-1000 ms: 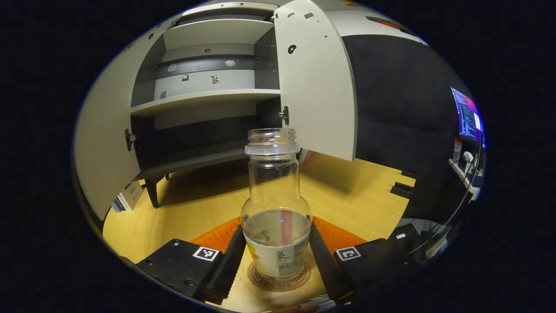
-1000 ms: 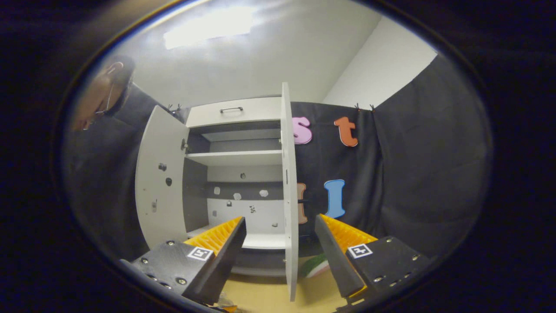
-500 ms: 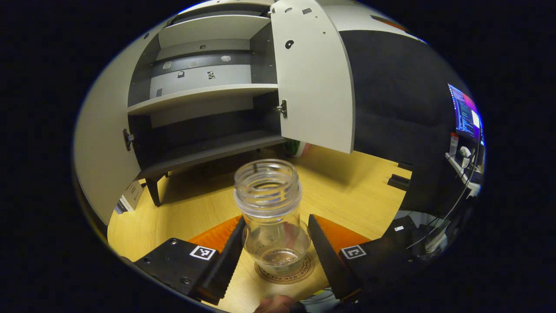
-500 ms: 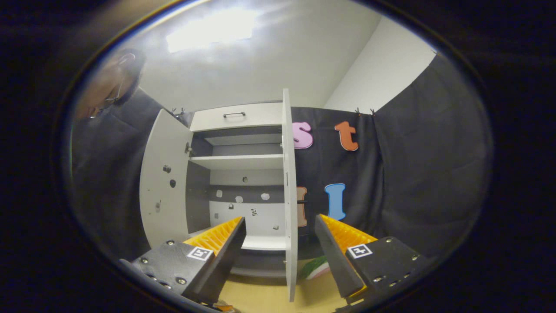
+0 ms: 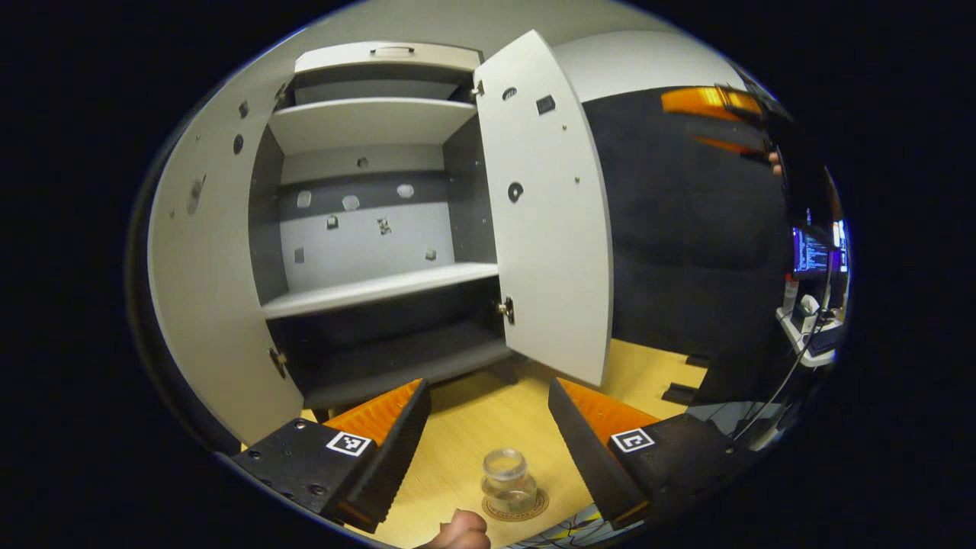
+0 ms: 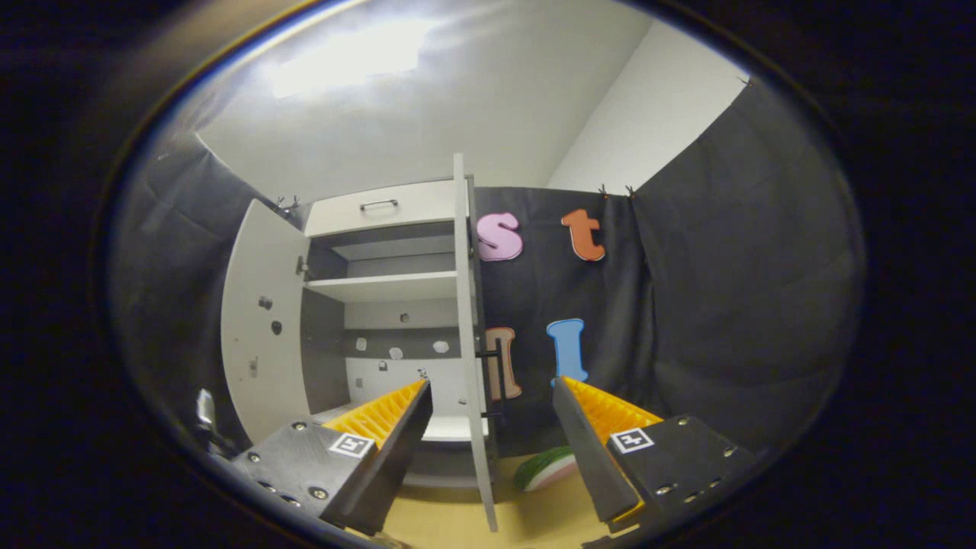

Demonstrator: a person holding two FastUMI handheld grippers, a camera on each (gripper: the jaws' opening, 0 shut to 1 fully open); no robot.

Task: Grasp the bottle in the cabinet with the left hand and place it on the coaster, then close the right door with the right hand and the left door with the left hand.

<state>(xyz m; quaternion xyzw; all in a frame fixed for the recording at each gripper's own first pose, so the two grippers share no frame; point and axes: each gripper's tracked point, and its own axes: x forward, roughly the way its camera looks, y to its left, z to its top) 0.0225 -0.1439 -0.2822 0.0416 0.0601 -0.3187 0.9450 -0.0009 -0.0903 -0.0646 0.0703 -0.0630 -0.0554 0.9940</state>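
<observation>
Low in the centre of the left gripper view, the bottle [image 5: 507, 482] stands upright on the coaster [image 5: 515, 505], its long axis vertical and its open, threaded mouth pointing up. It is clear and round-bodied, and the coaster under it is a flat brown disc with a printed ring, lying on the pale wood-grain table [image 5: 488, 423]. The left gripper [image 5: 488, 427] hangs above and apart from the bottle with its ridged fingers spread wide and nothing between them. Behind, filling the upper left and centre, the cabinet [image 5: 366, 229] is open, with smooth matt light shelves and a dark interior; the left door [image 5: 210, 252] and right door [image 5: 553, 213] are both swung out. In the right gripper view, the right gripper [image 6: 492, 427] sits at bottom centre, its serrated fingers also held apart and empty, with the right door [image 6: 473, 343] seen edge-on just beyond them. A watermelon-slice shape [image 6: 545, 469] lies on the table at lower centre right.
</observation>
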